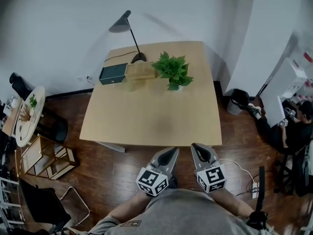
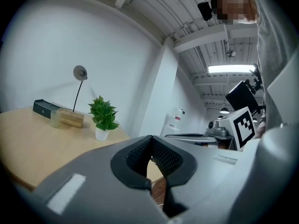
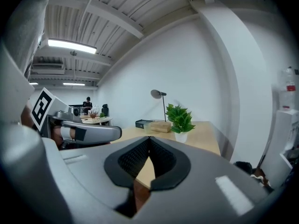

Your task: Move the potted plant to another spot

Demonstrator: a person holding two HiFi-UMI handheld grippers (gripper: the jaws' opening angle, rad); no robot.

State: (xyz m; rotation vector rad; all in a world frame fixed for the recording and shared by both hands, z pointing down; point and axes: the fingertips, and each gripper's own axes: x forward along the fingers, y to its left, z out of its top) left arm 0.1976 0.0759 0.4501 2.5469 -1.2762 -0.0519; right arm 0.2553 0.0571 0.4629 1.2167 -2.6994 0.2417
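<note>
Stage: approach, nothing gripped | potted plant (image 1: 172, 71): is stood at the counter's (image 1: 151, 116) far side, right of the lamp (image 1: 138, 58), probably untouched | left claw (image 1: 167, 156), right claw (image 1: 203, 152): are held closed, empty, off the near edge, the plant being well apart.

I saw the table (image 1: 146, 116) as pale, smooth, matt wood; the floor (image 1: 117, 175) was darker wood planking with a faint sheen; the potted plant (image 1: 172, 70) had a smooth white pot (image 2: 101, 134); the left gripper (image 2: 150, 139) and right gripper (image 3: 148, 140) wore matt grey plastic shells; their black pads (image 2: 164, 157) looked finely textured.
</note>
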